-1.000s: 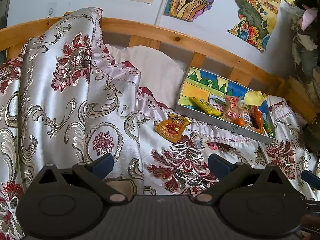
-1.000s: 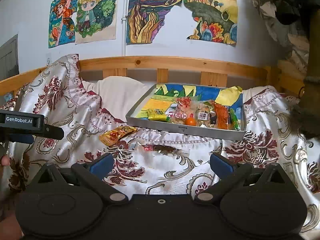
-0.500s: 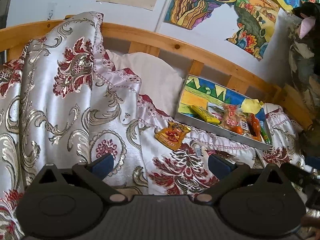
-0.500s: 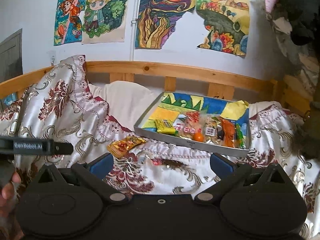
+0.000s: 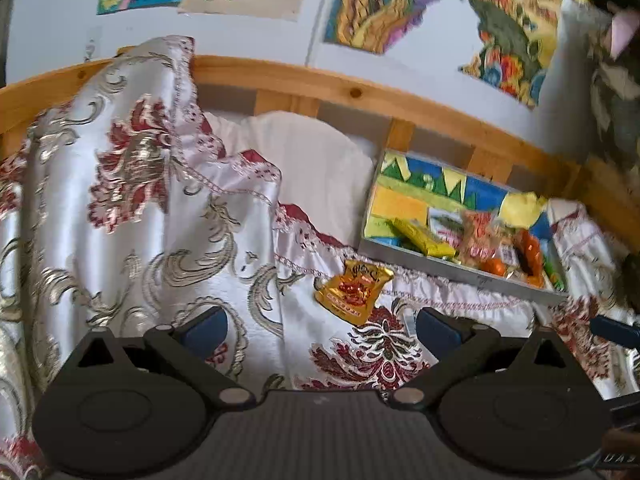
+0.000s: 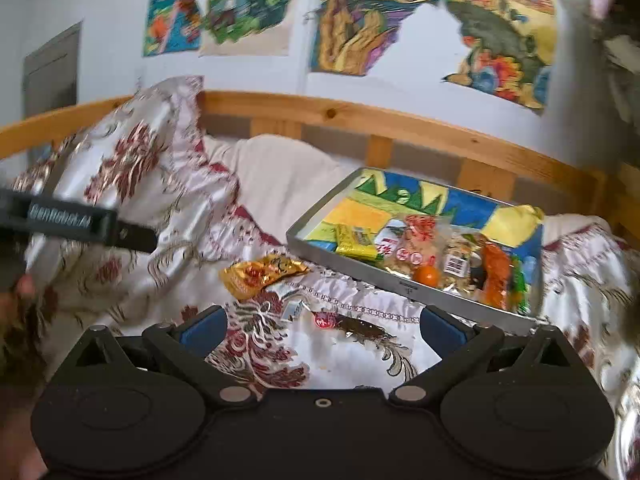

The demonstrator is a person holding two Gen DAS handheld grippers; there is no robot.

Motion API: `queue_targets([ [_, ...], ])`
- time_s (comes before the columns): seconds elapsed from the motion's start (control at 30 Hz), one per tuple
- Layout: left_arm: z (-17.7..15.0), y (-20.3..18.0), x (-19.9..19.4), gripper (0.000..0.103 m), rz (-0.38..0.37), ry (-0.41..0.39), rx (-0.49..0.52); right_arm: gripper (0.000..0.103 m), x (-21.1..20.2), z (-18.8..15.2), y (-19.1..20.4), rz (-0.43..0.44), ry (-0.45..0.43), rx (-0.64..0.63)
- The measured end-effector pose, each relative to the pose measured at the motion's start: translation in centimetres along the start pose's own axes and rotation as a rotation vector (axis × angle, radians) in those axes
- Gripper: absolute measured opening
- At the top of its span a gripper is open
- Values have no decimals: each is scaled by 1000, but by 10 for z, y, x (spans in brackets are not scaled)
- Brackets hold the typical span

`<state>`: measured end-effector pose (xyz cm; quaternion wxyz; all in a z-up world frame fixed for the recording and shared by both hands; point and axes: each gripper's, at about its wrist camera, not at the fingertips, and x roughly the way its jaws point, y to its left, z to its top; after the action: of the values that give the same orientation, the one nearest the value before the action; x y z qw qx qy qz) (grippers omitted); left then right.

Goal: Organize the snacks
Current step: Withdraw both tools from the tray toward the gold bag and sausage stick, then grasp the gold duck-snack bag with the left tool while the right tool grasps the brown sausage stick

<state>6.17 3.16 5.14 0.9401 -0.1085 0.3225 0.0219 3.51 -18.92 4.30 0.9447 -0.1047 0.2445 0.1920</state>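
Observation:
A grey tray with a colourful lining holds several snack packets and rests on the patterned bedspread; it also shows in the left wrist view. A gold and red snack packet lies on the spread just left of the tray, seen also in the right wrist view. A small red candy and a small silvery wrapper lie in front of the tray. My left gripper is open and empty, short of the gold packet. My right gripper is open and empty above the candy.
A wooden bed rail runs behind the tray, with posters on the wall above. A white pillow and a raised fold of bedspread lie to the left. The left gripper's body crosses the right wrist view's left edge.
Both grippers have moved forward and closer to the bed; the tray and gold packet look larger. Both stay open. Nothing was picked up.

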Motion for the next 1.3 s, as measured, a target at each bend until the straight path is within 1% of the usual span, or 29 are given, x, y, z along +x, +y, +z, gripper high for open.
queue_targets([
  [0.17,8,-14,23,102,13,21,53,102,32,-8,-16,47,3,-72],
  [0.27,11,-22,37,102,14,34,106,102,56,-10,-26,76,7,-108],
  [0.43,15,-30,69,102,35,60,188,102,97,-14,-40,84,37,-137],
  [0.57,16,-34,95,102,53,90,218,102,120,-22,-48,68,70,-138],
  [0.67,16,-34,112,102,49,116,220,102,126,-30,-53,87,92,-132],
  [0.77,15,-38,128,102,55,135,233,101,132,-36,-55,77,98,-166],
  [0.9,18,-45,144,102,63,141,252,95,140,-40,-60,51,87,-208],
  [1.0,20,-50,159,102,70,174,265,90,144,-41,-66,60,88,-196],
  [1.1,22,-54,174,102,83,194,299,86,145,-42,-65,67,71,-227],
  [1.2,24,-53,184,102,76,193,323,82,146,-44,-62,74,58,-261],
  [1.3,27,-52,192,102,53,215,347,79,148,-44,-58,75,45,-293],
])
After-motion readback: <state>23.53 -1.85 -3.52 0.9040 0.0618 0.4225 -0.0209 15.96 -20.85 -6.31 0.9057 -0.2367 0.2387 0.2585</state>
